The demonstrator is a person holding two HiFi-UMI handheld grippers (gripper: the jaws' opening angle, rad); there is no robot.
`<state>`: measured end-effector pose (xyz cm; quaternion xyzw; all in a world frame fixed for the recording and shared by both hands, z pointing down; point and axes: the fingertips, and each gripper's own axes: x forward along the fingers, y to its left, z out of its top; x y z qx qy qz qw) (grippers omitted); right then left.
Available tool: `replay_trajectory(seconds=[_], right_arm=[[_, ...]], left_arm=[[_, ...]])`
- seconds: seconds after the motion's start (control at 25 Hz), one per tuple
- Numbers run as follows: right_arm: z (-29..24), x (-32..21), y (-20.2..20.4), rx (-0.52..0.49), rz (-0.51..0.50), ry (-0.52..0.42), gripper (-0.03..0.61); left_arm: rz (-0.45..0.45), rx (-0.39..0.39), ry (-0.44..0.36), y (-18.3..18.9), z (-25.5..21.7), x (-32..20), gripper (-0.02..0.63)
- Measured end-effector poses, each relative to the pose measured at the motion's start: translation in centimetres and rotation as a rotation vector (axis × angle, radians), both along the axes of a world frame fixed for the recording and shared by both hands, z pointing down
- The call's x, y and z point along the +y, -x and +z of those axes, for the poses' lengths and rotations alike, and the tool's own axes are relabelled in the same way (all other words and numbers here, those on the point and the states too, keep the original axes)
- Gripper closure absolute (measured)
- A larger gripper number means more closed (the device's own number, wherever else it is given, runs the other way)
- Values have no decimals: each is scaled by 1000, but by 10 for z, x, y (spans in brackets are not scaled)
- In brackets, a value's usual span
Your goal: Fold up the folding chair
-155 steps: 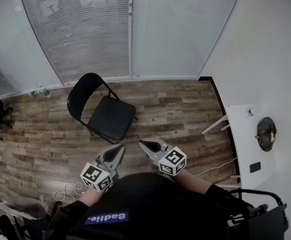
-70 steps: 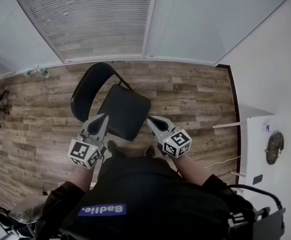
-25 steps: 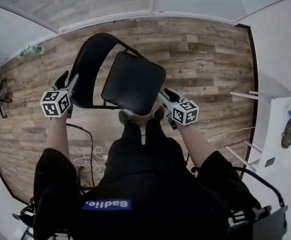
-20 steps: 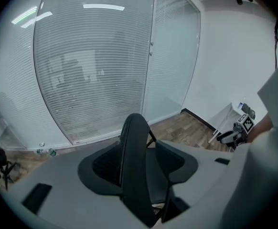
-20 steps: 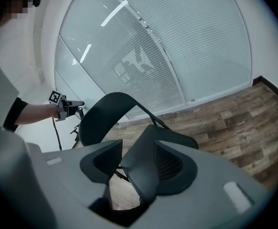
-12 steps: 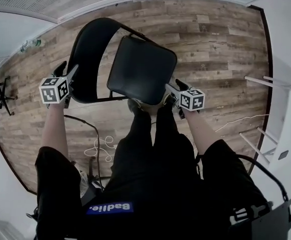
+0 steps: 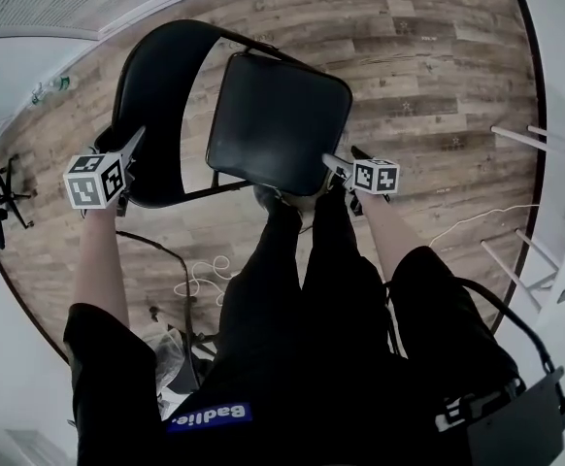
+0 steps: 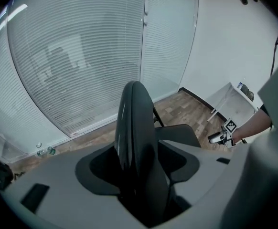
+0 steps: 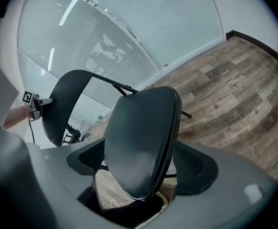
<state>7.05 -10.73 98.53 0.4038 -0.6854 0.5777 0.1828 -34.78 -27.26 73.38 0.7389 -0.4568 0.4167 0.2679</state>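
Observation:
The black folding chair stands unfolded on the wood floor, its seat (image 7: 278,119) level and its curved backrest (image 7: 156,95) to the left. My left gripper (image 7: 127,151) straddles the backrest's top edge (image 8: 136,128), which stands between its jaws as they open. My right gripper (image 7: 333,166) is at the seat's near right corner. Its jaws are opening too, with the seat's front edge (image 9: 139,142) between them and a gap on both sides. Each gripper view shows the other gripper (image 8: 220,136) (image 9: 34,101) far off across the chair.
The person's legs and shoes (image 7: 292,197) stand just in front of the seat. A white cable (image 7: 200,275) lies coiled on the floor at the left. A white table (image 7: 564,163) is at the right, window blinds (image 8: 81,56) behind the chair, bottles (image 7: 49,87) by the wall.
Both grippers have come down onto the chair: the left over the backrest's edge, the right to the seat's front corner. The head has leaned further over the chair.

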Motion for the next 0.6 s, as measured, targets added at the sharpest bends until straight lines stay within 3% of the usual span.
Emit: replay_trajectory(seconds=[0.2,0.6], right_arm=[[50,-11,-5,-25,35,40,149],[117,-24,13,-102,56,79,149]], left_arm=[[38,-62,23,-4,15,-1,374],[23,-81,19,2,20,-4,380]])
